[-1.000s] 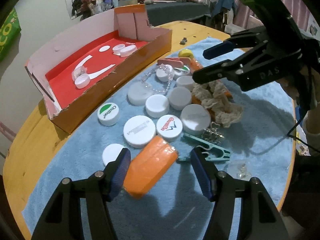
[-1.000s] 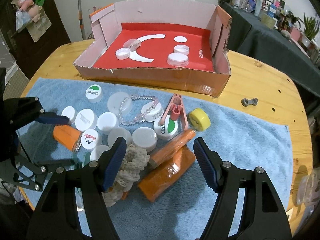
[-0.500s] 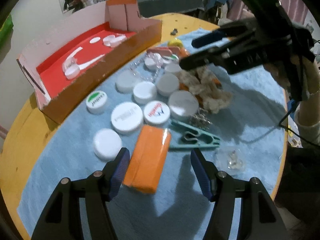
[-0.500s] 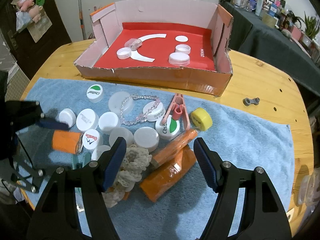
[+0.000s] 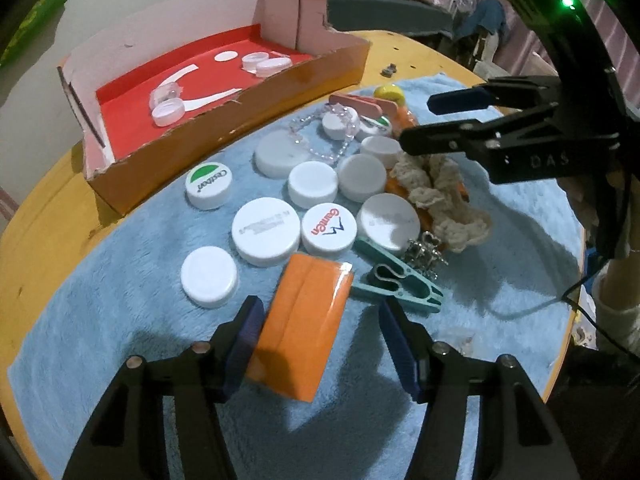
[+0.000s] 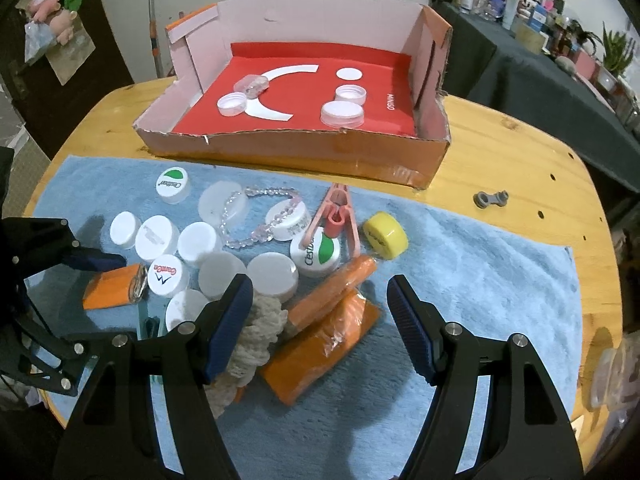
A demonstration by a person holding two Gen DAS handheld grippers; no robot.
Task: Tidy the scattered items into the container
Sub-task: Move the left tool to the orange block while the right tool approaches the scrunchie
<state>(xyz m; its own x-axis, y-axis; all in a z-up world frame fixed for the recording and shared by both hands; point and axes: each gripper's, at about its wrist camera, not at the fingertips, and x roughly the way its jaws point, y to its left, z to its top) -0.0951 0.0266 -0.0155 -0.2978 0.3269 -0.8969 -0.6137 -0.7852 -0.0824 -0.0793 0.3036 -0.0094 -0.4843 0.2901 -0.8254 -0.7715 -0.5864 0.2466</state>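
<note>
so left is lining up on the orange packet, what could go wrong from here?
1. The left gripper is open, with the glossy orange packet off-centre against one finger; closing may push it aside or let it slip.
2. The teal clothespin touches the packet's corner and could get dragged along.
3. The right gripper hangs open over the same pile; the arms could collide heading for the cardboard box.

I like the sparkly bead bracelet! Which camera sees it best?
The right wrist view. There the bead bracelet lies in plain sight as a nearly whole loop draped over white caps on the blue towel. The left wrist view shows it farther off, smaller and bunched among the caps.
</note>
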